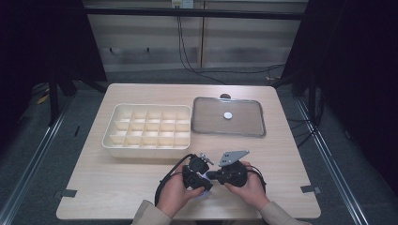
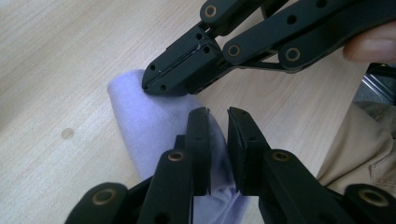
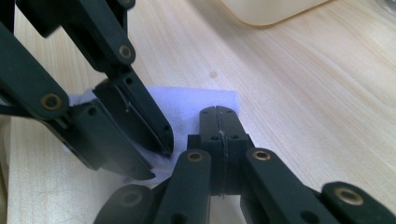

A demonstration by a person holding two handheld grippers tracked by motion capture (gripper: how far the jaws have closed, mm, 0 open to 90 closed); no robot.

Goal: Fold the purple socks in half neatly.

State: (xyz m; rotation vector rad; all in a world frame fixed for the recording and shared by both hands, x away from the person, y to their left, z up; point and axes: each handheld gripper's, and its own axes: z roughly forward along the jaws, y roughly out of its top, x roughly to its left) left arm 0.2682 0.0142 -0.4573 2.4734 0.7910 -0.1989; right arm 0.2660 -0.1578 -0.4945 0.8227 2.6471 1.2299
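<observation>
A pale lilac cloth [image 2: 144,121] lies on the wooden table near its front edge, and both grippers meet over it. In the left gripper view my left gripper [image 2: 218,114] has its jaws a narrow gap apart, a fold of the cloth lying loosely between them. My right gripper [image 2: 148,80] is shut, its tip resting on the cloth's far edge; I cannot tell whether it pinches any fabric. In the right gripper view the right gripper [image 3: 218,112] sits shut against the cloth [image 3: 196,100], with the left gripper [image 3: 163,149] beside it. From above, the left gripper [image 1: 202,182] and right gripper [image 1: 210,176] almost touch.
A cream tray [image 1: 107,140] of several empty compartments stands behind the hands at centre left. A shallow metal tray [image 1: 206,129] at the right holds a small white disc [image 1: 228,115]. The table's front edge and a beige sleeve [image 2: 369,140] are close.
</observation>
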